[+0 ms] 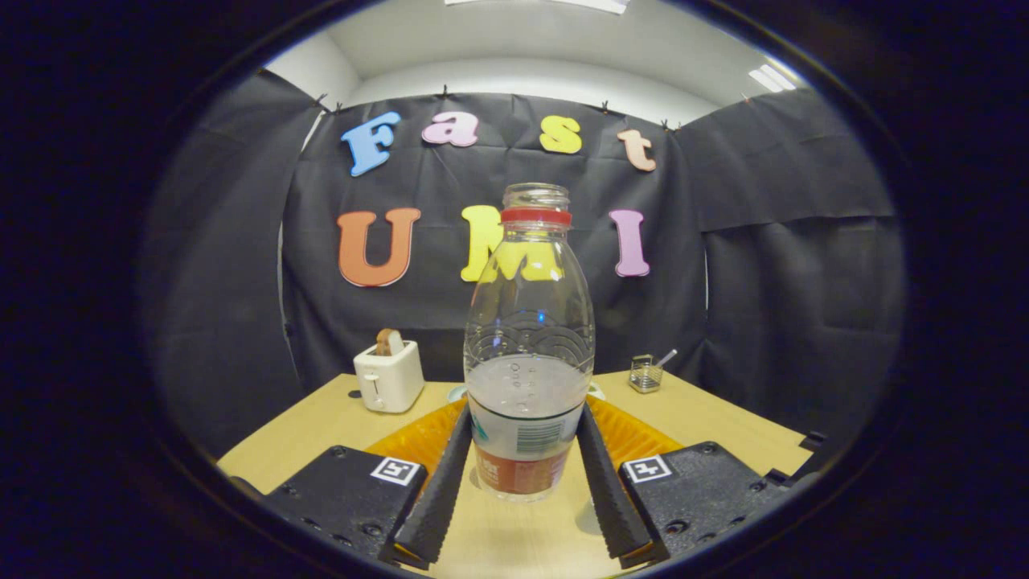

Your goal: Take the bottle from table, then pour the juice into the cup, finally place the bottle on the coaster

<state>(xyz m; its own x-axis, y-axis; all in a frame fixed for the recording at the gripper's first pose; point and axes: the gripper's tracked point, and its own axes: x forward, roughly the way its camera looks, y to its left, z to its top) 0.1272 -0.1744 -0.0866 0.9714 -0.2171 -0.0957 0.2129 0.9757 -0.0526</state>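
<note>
A clear plastic bottle [528,322] stands upright between my fingers, uncapped, with a red ring at its neck. Pale liquid fills its lower part above a label. My gripper [524,410] is shut on the bottle, with both fingers pressing its lower sides at the label. An orange ribbed coaster [410,442] spreads out just behind the bottle, on both sides of the fingers. A pale rim [457,393], perhaps the cup, peeks out behind the bottle beyond the coaster; the bottle hides most of it.
The wooden table [321,426] carries a white toaster [389,376] with a slice of bread, beyond my left finger. A small wire basket [645,373] with a stick in it sits far right near the black cloth wall.
</note>
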